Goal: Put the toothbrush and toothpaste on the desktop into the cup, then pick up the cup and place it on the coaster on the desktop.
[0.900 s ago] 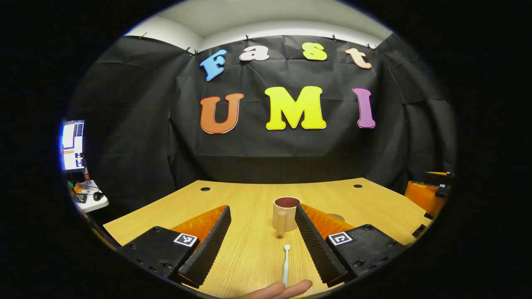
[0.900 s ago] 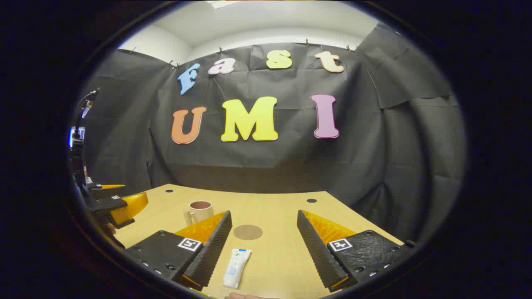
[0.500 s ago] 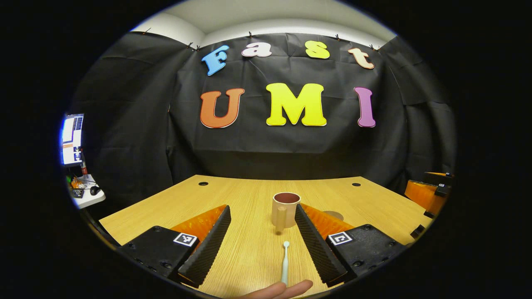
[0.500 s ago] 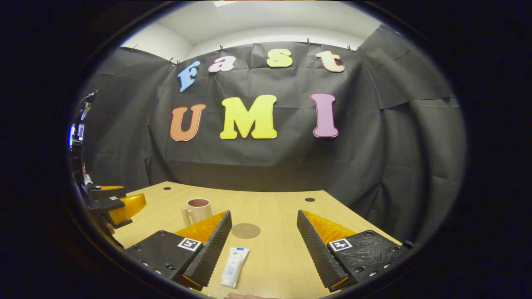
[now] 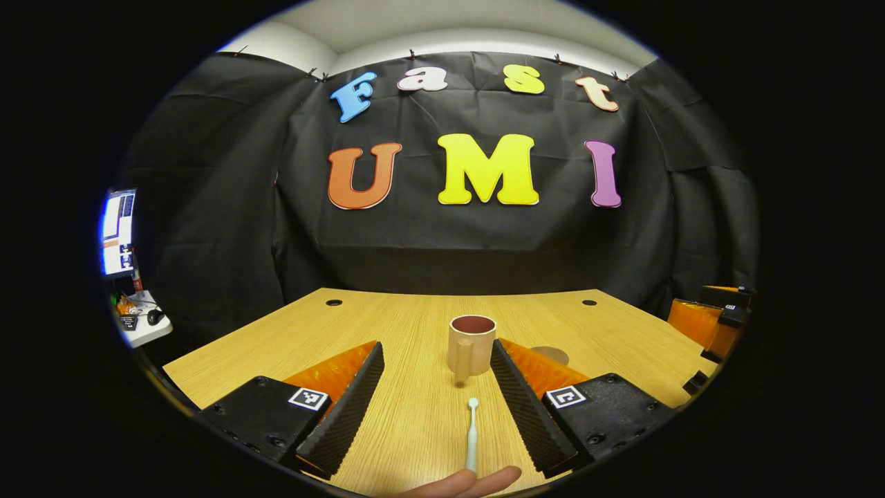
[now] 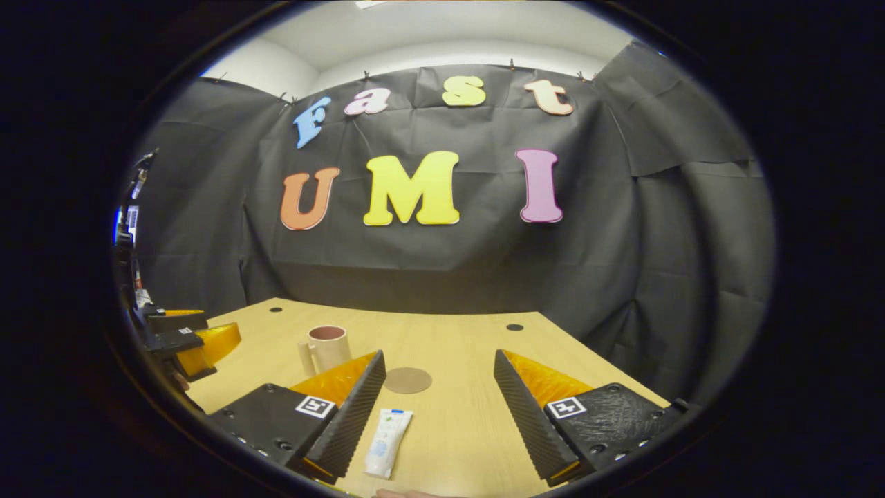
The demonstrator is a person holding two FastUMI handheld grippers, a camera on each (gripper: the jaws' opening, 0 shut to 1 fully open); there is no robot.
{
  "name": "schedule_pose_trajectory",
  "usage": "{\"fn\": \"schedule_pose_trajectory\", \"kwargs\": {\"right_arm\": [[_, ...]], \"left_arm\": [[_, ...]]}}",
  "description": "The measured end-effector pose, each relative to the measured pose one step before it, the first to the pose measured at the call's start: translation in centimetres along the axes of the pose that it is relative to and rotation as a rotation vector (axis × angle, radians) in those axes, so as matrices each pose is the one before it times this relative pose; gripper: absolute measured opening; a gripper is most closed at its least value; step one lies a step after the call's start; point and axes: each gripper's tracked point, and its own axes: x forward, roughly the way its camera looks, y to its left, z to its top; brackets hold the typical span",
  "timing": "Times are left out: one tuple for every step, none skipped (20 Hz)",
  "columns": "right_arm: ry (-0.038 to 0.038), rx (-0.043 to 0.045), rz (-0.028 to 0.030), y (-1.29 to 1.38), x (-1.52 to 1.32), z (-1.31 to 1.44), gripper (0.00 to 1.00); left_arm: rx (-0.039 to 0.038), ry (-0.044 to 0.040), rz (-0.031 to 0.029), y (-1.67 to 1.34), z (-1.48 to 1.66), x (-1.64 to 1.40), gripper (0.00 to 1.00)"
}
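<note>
Wooden desktop (image 5: 387, 325) before black cloth wall (image 5: 484, 235)

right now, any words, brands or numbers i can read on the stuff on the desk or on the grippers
None can be read.
Toothpaste: print on its front, too small and blurred to read.
Screen at the left edge: too blurred to read.
Square marker on the left hand-held gripper: a black-and-white pattern, no words.
Cup, toothbrush, coaster: no print visible.
</note>
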Motion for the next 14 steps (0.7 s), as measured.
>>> {"fn": "schedule_pose_trajectory", "kwargs": {"right_arm": [[0.00275,-0.00110,-0.00012,0.055,0.031,-0.185,0.95],[0.00283,-0.00024,0.00032,0.014,0.042,-0.093,0.95],[0.00262,-0.00054,-0.00038,0.037,0.020,-0.052,0.95],[0.00376,-0.00148,-0.00025,0.013,0.024,-0.225,0.95],[0.00279,-0.00133,0.00096,0.073,0.072,-0.053,0.95],[0.00158,-0.00077,0.00200,0.084,0.025,-0.147,0.95],[0.00190,-0.00039,0.00106,0.095,0.028,-0.142,0.95],[0.00392,-0.00176,0.00022,0.059,-0.002,-0.175,0.95],[0.00492,-0.00343,0.00038,0.116,0.050,-0.189,0.95],[0.00548,-0.00394,-0.00038,0.115,0.052,-0.281,0.95],[0.00608,-0.00319,-0.00085,0.063,0.124,-0.207,0.97],[0.00676,-0.00062,0.00094,0.077,0.083,-0.360,0.97],[0.00856,0.00137,0.00439,0.208,0.051,-0.367,0.97],[0.00968,0.00301,0.00518,0.207,0.069,-0.359,0.95]], "left_arm": [[-0.00098,-0.00150,0.00301,-0.042,0.058,0.120,0.98],[-0.00051,0.00026,-0.00014,0.051,-0.024,-0.007,0.98],[0.00092,0.00287,-0.00180,-0.094,-0.100,-0.010,0.98],[0.00277,0.00918,-0.00129,-0.084,-0.302,0.113,0.98],[0.00258,0.00828,-0.00118,-0.095,-0.326,0.075,0.98],[0.00226,0.00686,-0.00152,-0.110,-0.404,0.066,0.99],[0.00222,0.00763,-0.00277,-0.074,-0.367,0.024,0.99],[0.00368,0.01109,-0.00153,-0.048,-0.542,-0.021,0.99],[0.00402,0.01390,-0.00121,-0.004,-0.460,0.062,0.99],[0.00342,0.01486,-0.00246,-0.312,-0.610,0.277,0.99],[0.00060,0.01671,0.00094,-0.074,-0.702,0.149,0.99],[0.00069,0.02365,-0.00182,0.029,-0.830,0.164,0.99],[0.00440,0.02914,-0.00692,-0.379,-0.916,0.298,0.99],[0.00570,0.02785,-0.00351,-0.326,-0.707,0.257,0.99]]}}
